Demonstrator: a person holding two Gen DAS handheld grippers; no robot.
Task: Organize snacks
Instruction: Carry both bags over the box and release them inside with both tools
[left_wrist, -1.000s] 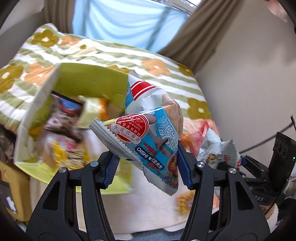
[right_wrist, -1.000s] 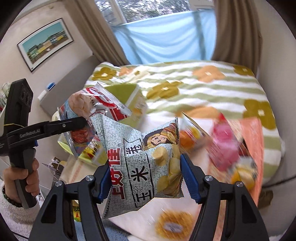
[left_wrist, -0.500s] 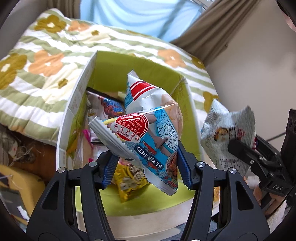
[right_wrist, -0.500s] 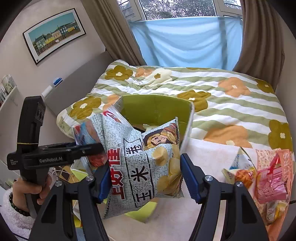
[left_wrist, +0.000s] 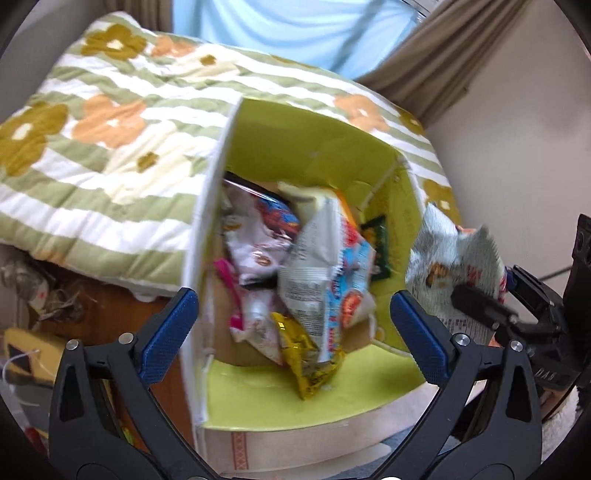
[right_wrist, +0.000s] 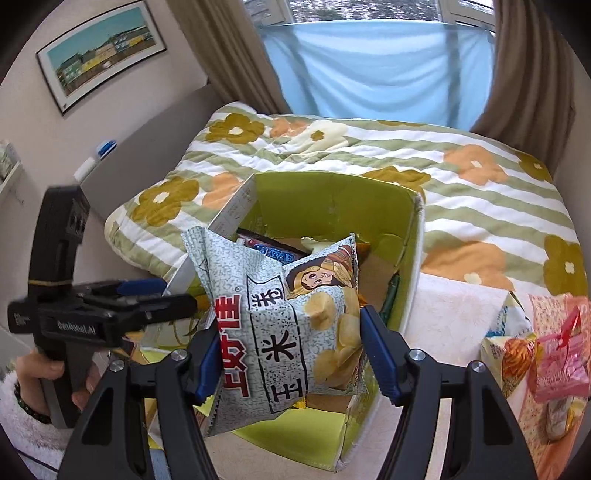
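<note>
Left gripper (left_wrist: 293, 314): jaws have just been opening, now spread wide with nothing between them, above the green-lined box (left_wrist: 314, 147) of snack packets; right gripper (right_wrist: 286, 350) clamps a grey chip bag (right_wrist: 284, 325) printed "上好佳" and "玉米", held over the box; left gripper body reads "GenRobot.AI".

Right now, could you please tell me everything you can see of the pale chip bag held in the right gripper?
The chip bag is a pale speckled foil-like pouch with red and black Chinese lettering, a cartoon face and pictured chips. It looks puffed and sealed, with crimped ends. It stands roughly upright, tilted a little, clamped at its lower sides by the right gripper, whose blue pads press on it. It hangs over the near edge of the green-lined box; nothing else visibly touches it.
</note>
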